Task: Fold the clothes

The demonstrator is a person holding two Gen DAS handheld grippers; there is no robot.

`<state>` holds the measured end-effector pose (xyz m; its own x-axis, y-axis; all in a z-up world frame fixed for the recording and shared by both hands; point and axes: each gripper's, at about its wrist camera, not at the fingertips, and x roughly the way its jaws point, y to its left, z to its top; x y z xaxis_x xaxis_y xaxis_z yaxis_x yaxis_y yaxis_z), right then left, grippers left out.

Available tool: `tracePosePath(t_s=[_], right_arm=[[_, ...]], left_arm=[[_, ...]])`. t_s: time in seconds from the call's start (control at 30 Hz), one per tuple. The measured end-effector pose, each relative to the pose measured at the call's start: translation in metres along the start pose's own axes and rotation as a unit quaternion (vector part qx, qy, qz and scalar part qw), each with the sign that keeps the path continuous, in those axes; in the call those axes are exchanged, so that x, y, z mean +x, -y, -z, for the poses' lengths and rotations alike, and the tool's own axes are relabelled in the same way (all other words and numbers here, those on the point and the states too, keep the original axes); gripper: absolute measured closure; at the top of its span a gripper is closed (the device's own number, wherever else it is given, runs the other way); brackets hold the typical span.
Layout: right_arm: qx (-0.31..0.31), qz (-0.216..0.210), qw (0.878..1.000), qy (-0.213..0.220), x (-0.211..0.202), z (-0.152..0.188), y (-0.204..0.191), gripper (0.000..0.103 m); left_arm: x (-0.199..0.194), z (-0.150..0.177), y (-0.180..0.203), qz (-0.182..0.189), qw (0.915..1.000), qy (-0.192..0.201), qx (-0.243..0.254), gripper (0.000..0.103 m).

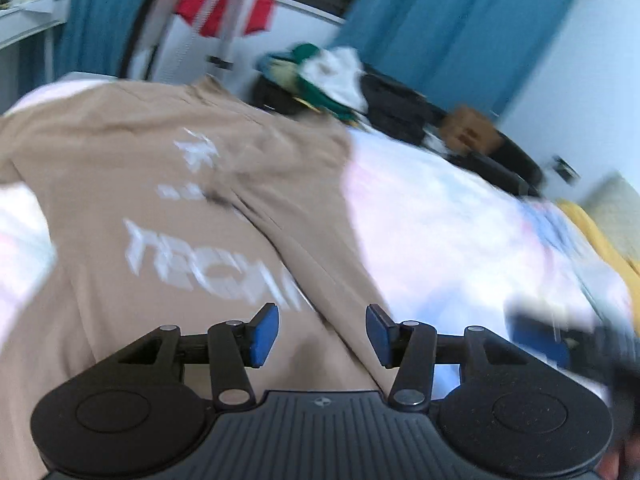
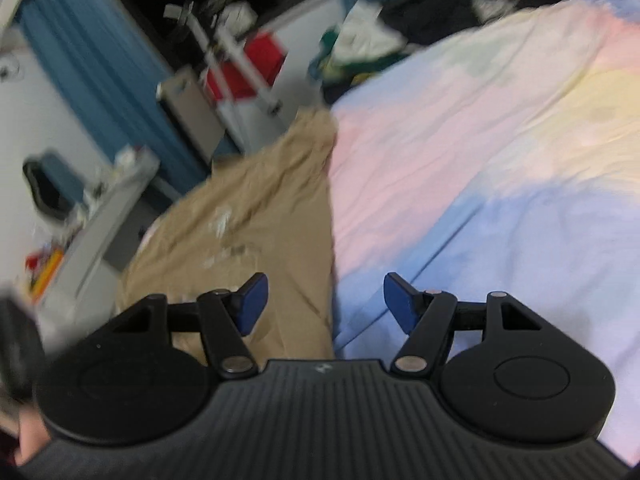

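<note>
A tan T-shirt [image 1: 168,208] with white lettering lies spread on the pastel bedspread [image 1: 440,220], one side folded over its middle. My left gripper [image 1: 322,334] hovers above its near part, blue pads apart and nothing between them. In the right wrist view the same tan T-shirt [image 2: 256,216] lies at the left of the pastel bedspread [image 2: 480,140]. My right gripper [image 2: 324,304] is open over the shirt's right edge, holding nothing. Both views are blurred by motion.
A heap of green, white and dark clothes [image 1: 328,76] lies past the bed's far edge. Blue curtains [image 1: 460,20] hang behind. A red garment [image 1: 224,8] hangs on a rack. A yellow cloth [image 1: 600,236] sits at the right. A grey desk [image 2: 104,208] stands left of the bed.
</note>
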<state>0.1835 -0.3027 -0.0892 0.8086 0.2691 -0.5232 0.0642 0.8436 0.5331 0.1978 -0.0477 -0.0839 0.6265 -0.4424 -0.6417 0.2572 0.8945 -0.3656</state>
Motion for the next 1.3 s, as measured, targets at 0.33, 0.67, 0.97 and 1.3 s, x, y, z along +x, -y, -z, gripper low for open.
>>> tracePosePath(t_s=[0.33,0.67,0.97,1.3], right_arm=[[0.021,0.032,0.998,0.048,-0.064,0.047,0.018,0.035],[0.023,0.041,0.998,0.032,-0.054,0.052,0.018,0.035],[0.028,0.038,0.999,0.026,-0.052,0.053,0.019,0.035],[0.031,0.033,0.999,0.023,-0.052,0.052,0.02,0.035]], left_arm=[[-0.017,0.132,0.077,0.07,0.9908,-0.085,0.079,0.061],[0.016,0.158,0.087,0.011,0.9846,-0.097,0.145,0.06],[0.013,0.147,0.085,0.005,0.9842,-0.095,0.15,0.098],[-0.05,0.096,0.025,0.048,0.9918,-0.102,0.06,0.1]])
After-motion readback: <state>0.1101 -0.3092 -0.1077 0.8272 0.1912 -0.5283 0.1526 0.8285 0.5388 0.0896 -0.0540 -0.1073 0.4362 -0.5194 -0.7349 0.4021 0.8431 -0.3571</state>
